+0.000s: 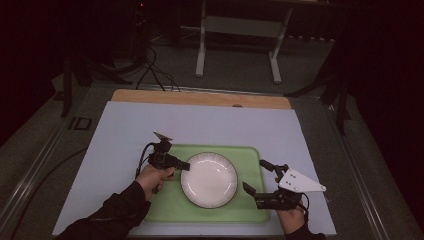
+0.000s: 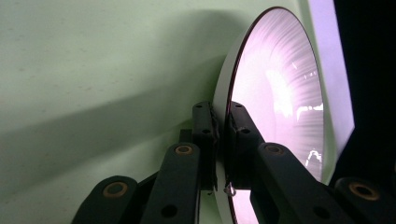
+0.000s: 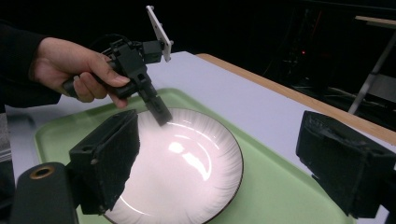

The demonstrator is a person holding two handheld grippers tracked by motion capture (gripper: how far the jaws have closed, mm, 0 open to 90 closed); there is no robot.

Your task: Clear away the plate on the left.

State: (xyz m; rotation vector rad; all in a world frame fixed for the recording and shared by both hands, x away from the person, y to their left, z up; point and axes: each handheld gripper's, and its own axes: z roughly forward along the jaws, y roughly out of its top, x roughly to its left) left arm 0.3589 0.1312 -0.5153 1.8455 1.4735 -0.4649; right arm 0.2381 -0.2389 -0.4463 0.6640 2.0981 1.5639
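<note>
We saw a white plate (image 1: 209, 179) lying in a green tray (image 1: 250, 156) on the table (image 1: 125, 130), whose top was covered by a pale sheet with a wooden edge showing at its far side. The plate sat near the middle of the tray, its dark rim visible all round.

The left gripper (image 1: 184, 165) reached in from the plate's nine o'clock side, held by the left hand (image 1: 152, 178). In the left gripper view its fingers (image 2: 205, 140) were closed tight on the plate's rim (image 2: 223, 121), one above and one below the edge, with the tray's green surface (image 2: 93, 70) behind. From the right gripper view we saw the same hold: the left gripper (image 3: 161, 112) pressed onto the far rim of the plate (image 3: 187, 177).

The right gripper (image 1: 260, 177) hovered at the plate's three o'clock side, over the tray's right edge, held by the right hand (image 1: 291, 216). Its fingers (image 3: 107, 158) stood wide apart and gripped nothing; in its own view the plate and tray (image 3: 280, 196) lay between them, not touched.
</note>
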